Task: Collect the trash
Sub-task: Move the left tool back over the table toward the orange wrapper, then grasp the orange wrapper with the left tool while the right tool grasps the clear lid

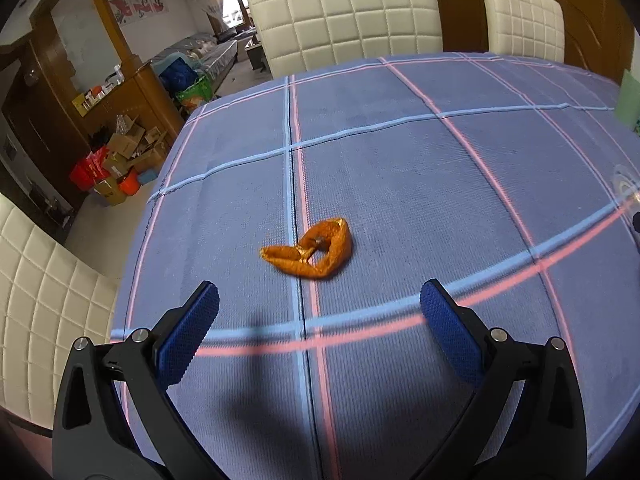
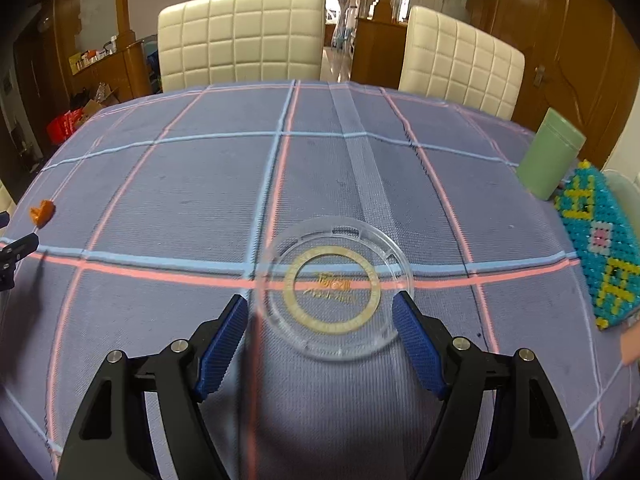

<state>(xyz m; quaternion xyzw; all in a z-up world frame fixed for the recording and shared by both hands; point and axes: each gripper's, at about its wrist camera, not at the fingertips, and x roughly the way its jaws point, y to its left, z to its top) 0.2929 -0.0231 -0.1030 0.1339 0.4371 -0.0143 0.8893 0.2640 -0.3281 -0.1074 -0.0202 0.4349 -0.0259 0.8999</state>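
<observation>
The left gripper hangs above a table covered by a blue cloth crossed with pink and pale blue stripes, its jaws spread wide with nothing between them. Just ahead of its blue fingertips lies a curled piece of orange peel, resting on the cloth beside a crossing of the stripes and apart from both fingers. The right gripper is lower over the same cloth, jaws also spread, with a clear plastic lid (round, printed with a gold ring and gold lettering) between the two fingertips; the lid looks close to the pads on either side, but whether they touch it cannot be told. In the right wrist view the peel shows small at the far left edge of the table, well apart from the lid, with part of the other gripper just below it. A pale green canister stands near the right edge, and next to it sits a beaded box in teal and yellow. Cream quilted chairs stand along the far side of the table.
</observation>
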